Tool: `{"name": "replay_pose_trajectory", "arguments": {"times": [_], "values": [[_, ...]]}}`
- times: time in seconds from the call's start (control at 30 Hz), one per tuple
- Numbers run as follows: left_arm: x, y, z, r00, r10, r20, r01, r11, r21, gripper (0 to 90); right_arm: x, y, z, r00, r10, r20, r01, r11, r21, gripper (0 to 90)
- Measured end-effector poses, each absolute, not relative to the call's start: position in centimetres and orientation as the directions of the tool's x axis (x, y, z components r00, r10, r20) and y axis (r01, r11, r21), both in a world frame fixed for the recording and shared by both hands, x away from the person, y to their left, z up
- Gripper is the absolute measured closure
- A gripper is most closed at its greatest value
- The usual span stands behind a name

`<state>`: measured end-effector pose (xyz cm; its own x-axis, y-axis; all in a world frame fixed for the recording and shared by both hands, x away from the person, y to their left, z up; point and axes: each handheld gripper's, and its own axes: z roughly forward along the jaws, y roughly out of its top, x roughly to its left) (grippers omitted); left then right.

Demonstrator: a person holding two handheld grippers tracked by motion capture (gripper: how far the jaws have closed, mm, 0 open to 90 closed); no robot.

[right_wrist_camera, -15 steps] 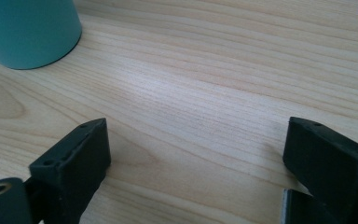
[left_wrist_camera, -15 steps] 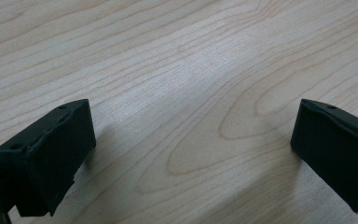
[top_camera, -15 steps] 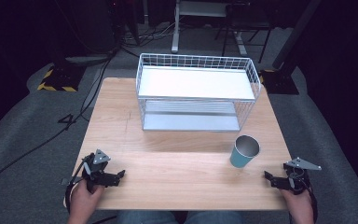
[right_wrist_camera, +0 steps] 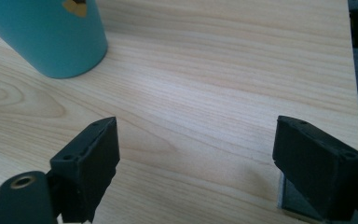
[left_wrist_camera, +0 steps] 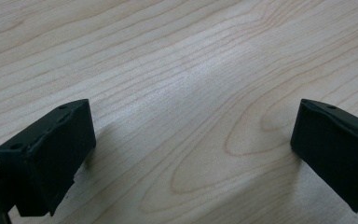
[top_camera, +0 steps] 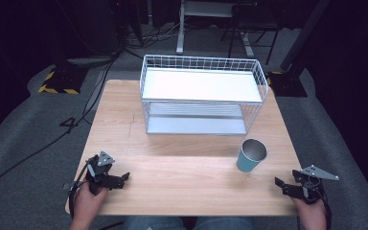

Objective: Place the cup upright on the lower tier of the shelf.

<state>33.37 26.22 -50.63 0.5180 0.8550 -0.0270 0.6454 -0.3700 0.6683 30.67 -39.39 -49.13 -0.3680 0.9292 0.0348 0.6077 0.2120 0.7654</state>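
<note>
While both your claws rest spread and empty on the bench (top_camera: 182,143), the cup (top_camera: 251,155) stands upright at lower right of the high view, up-left of your right claw (top_camera: 287,187) and far from the left claw (top_camera: 120,179).

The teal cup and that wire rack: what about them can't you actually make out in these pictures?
- Teal cup: its inside bottom is hidden by its own wall in the high view; its top is cut off by the upper edge in the right gripper view, along with a yellow mark on it.
- Wire rack: the back of its lower shelf is hidden under the white upper shelf in the high view.
</note>
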Motion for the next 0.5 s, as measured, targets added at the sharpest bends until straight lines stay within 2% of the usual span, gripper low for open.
{"name": "replay_pose_trajectory", "arguments": {"times": [0.23, 0.4, 0.5], "values": [[33.6, 26.2, -50.6, 0.516, 0.856, -0.027, 0.648, -0.369, 0.666, 0.3, 30.1, -38.4, -48.4, -0.393, 0.918, 0.062, 0.583, 0.196, 0.789, 13.4], [33.7, 26.2, -50.6, 0.516, 0.856, -0.024, 0.647, -0.372, 0.666, 0.3, 29.6, -36.9, -47.6, -0.432, 0.901, 0.031, 0.545, 0.233, 0.805, 12.7], [33.7, 26.2, -50.6, 0.516, 0.856, -0.024, 0.647, -0.371, 0.666, 0.3, 29.5, -35.9, -47.1, -0.450, 0.893, 0.021, 0.526, 0.246, 0.814, 9.3]]}}
